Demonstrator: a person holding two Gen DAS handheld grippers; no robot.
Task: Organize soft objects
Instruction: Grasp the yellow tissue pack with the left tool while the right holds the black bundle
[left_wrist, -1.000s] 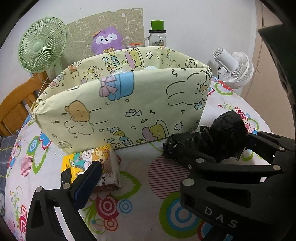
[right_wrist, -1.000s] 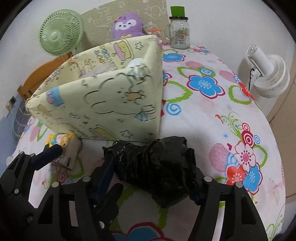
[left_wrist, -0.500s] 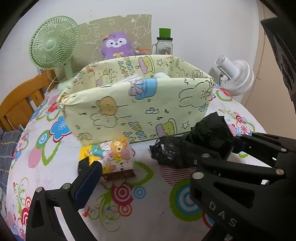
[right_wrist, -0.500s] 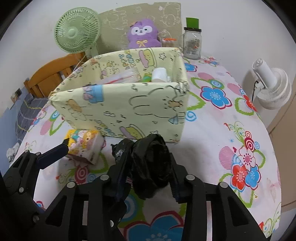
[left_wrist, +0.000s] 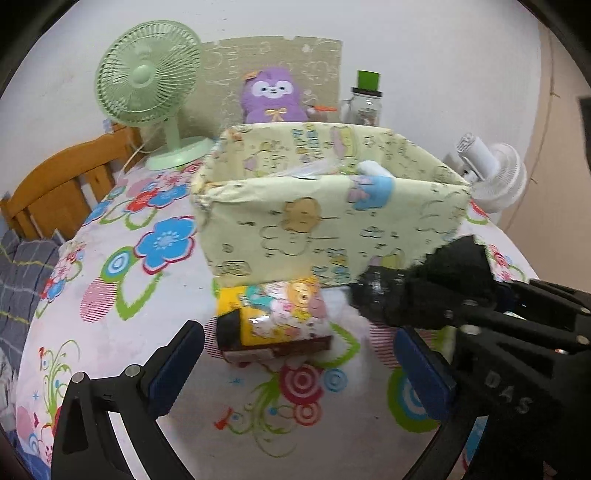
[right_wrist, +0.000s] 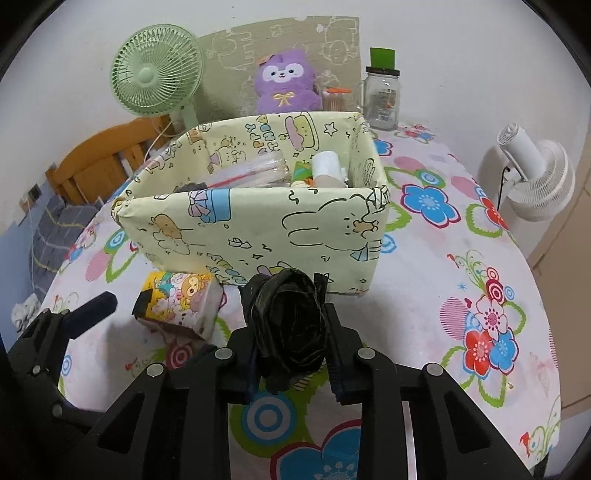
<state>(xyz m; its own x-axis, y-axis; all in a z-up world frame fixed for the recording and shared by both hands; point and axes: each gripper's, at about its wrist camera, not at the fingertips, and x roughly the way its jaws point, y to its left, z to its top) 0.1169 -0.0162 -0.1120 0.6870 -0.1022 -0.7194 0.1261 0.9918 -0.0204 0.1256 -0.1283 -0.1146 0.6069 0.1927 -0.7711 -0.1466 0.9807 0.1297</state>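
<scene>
Clamped between the two fingers of my right gripper (right_wrist: 291, 350), low in the centre of the right wrist view, is the crumpled black plastic bag (right_wrist: 288, 325); the jaws press on both its sides and it bulges up above them. From the left wrist view the same bag (left_wrist: 424, 291) shows at the right edge of the frame, held above the flowered tablecloth (right_wrist: 461, 258) and close to the front of the box.

My left gripper (left_wrist: 299, 363) sits at the bottom of its own frame with its blue pads spread wide apart and nothing between them. Just beyond its fingers, in the middle of that frame, lies the cartoon-printed tissue pack (left_wrist: 275, 319), resting on the cloth and touching or nearly touching the box's front wall.

Behind both stands the yellow cartoon-print box (right_wrist: 258, 229), open on top, with a clear wrapper and a white roll already inside toward its upper right.

I judge the step in hand to be carrying the bag to the box. The next move calls for lifting it clear of the front rim, bringing it over the open interior, then opening the jaws. After that the tissue pack looks like my left gripper's job.

Farthest back, along the upper edge, are a green fan (right_wrist: 159, 74), a purple plush (right_wrist: 286, 85), a jar (right_wrist: 382, 96) and a white fan (right_wrist: 535, 177).
</scene>
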